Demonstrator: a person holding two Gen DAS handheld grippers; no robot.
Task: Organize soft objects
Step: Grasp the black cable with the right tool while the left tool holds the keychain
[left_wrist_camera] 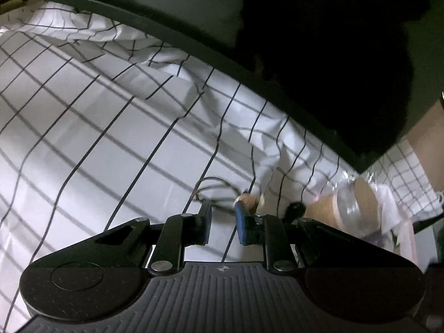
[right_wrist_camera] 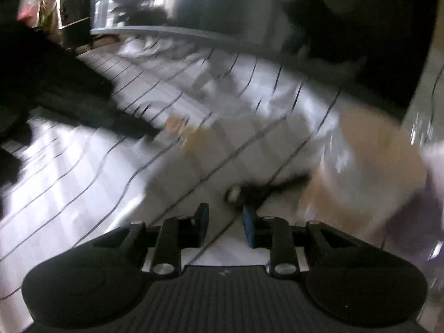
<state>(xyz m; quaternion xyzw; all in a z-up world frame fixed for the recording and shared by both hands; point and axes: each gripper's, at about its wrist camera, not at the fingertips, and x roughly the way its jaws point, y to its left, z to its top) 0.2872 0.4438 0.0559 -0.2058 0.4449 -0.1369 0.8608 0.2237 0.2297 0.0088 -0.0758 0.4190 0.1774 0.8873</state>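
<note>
Here the one soft toy (left_wrist_camera: 363, 194) in view is a tan, rounded thing wrapped in clear crinkled plastic, with a pale pink ribbon round it and white frilly cloth at its far end. It lies on the bed sheet (left_wrist_camera: 97, 138), white with thin dark grid lines, close to the dark bed frame (left_wrist_camera: 166, 26) and to the right of the left claw (left_wrist_camera: 222, 208). A black round knob (left_wrist_camera: 296, 208) sits at the end of the toy nearest the claw.

By count: one wrapped toy, one thin wire loop (left_wrist_camera: 213, 187) lying on the sheet just past the fingertips, one small tan piece (left_wrist_camera: 249, 201) beside the blue-padded finger, and two claws with two fingers each.

The left claw is released, its pads a small way apart with only sheet between them. The right claw (right_wrist_camera: 225, 213) is likewise released, gripping nothing, its tips just short of a dark smudge on the sheet.

The left wrist view is sharp enough to show the plastic, the ribbon and the wire. The right wrist view is badly blurred, and there the toy (right_wrist_camera: 369, 144) is only a tan blur at the right. That view alone shows a bright window, a dark leafy plant (right_wrist_camera: 138, 5) beyond the bed, and a black shape (right_wrist_camera: 69, 91) reaching across the sheet from the left; what it is cannot be told.
</note>
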